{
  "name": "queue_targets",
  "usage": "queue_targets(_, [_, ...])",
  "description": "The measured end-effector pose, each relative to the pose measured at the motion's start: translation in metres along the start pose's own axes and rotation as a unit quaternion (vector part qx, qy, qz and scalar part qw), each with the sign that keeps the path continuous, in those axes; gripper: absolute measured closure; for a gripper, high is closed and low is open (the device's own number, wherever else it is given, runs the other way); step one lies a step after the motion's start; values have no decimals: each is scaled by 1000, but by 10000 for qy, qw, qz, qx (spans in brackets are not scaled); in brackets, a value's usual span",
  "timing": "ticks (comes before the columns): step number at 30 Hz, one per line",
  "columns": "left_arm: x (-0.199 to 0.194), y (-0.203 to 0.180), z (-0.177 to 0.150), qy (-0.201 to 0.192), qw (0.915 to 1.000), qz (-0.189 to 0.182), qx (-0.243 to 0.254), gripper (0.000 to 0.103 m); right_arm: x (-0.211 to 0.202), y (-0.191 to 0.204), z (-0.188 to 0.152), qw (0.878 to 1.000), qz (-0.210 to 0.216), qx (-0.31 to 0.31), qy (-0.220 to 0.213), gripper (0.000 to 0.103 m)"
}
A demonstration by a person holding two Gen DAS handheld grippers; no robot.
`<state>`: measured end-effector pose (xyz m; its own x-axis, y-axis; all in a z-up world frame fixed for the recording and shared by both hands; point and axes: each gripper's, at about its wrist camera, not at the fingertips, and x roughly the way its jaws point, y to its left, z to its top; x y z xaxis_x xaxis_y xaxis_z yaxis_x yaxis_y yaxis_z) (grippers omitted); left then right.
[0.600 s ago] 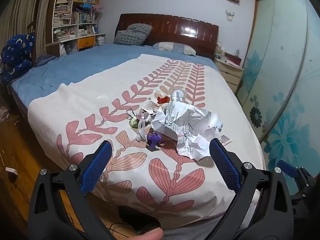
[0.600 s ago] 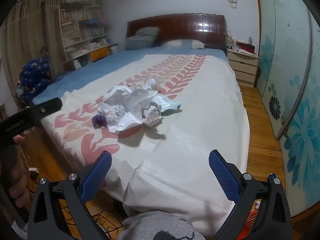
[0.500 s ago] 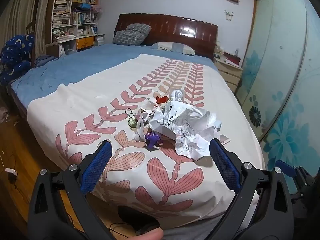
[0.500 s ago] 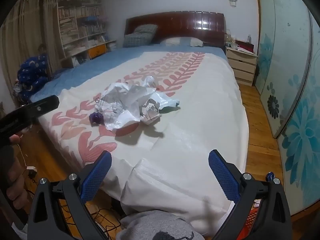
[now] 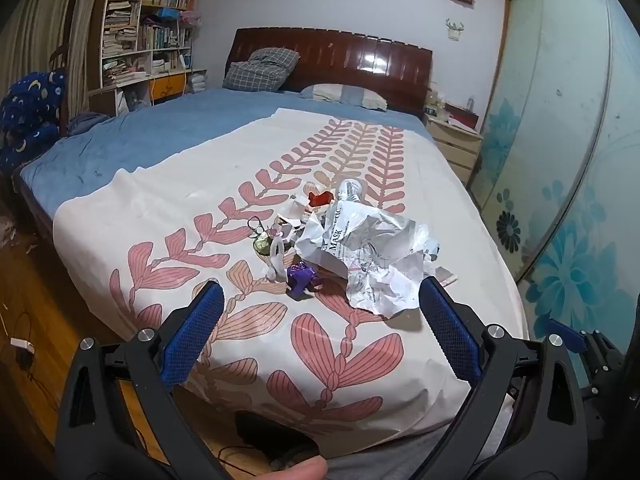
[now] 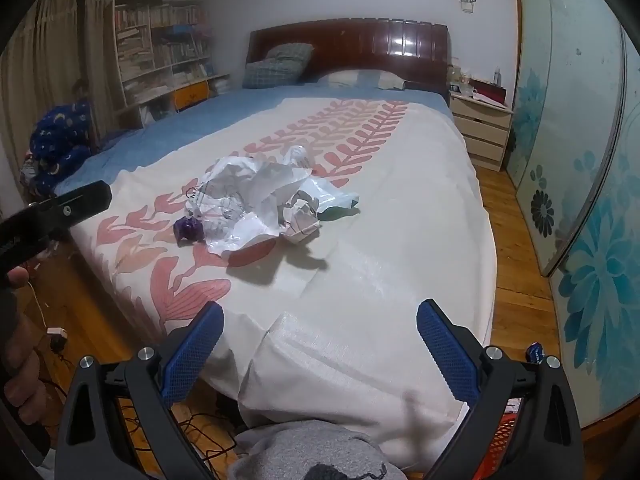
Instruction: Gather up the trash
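We hold the left gripper (image 5: 318,308) over the foot edge of the bed (image 5: 168,200), its blue-padded jaws spread wide with nothing between them. The right gripper (image 6: 320,328) hangs over the same foot edge nearer the bed's right corner, and its jaws are just as wide and empty.

The trash lies in one loose heap on the white coverlet (image 5: 360,364) with its pink leaf print, roughly midway across the bed and nearer the foot than the headboard (image 5: 340,60). The largest piece is a crumpled white printed sheet (image 5: 372,252), on which we can read the word "MASK". Just beside its near-left edge sits a small purple wrapper (image 5: 301,276), touching or almost touching the sheet. To the left of that stand a pale twisted scrap (image 5: 275,254) and a small round gold-green item (image 5: 262,243); we cannot tell what this last one is. Behind the sheet, toward the headboard, lie a red scrap (image 5: 320,199) and a clear crinkled plastic piece (image 5: 351,192).

From the right wrist view we also see a folded printed paper wad (image 6: 302,220) on the heap's right side, with a pale blue-white plastic bag (image 6: 336,200) just behind it.

Both grippers are well apart from the heap.
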<state>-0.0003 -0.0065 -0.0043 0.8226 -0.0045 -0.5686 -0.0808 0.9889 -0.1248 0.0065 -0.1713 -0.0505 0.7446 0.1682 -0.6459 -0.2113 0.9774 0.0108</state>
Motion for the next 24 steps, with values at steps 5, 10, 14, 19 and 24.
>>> queue_targets(5, [-2, 1, 0, -3, 10000, 0, -17, 6, 1, -2, -1, 10000, -4, 23, 16, 7])
queue_targets(10, [-2, 1, 0, -1, 10000, 12, -22, 6, 1, -1, -1, 10000, 5, 22, 29, 7])
queue_targets(14, [-3, 1, 0, 21, 10000, 9, -26, 6, 3, -1, 0, 10000, 4, 12, 60, 7])
queue_targets(19, [-3, 2, 1, 35, 10000, -10, -32, 6, 3, 0, 0, 10000, 12, 16, 71, 7])
queue_targets(24, [-3, 2, 1, 39, 10000, -5, -45, 6, 3, 0, 0, 10000, 6, 4, 67, 7])
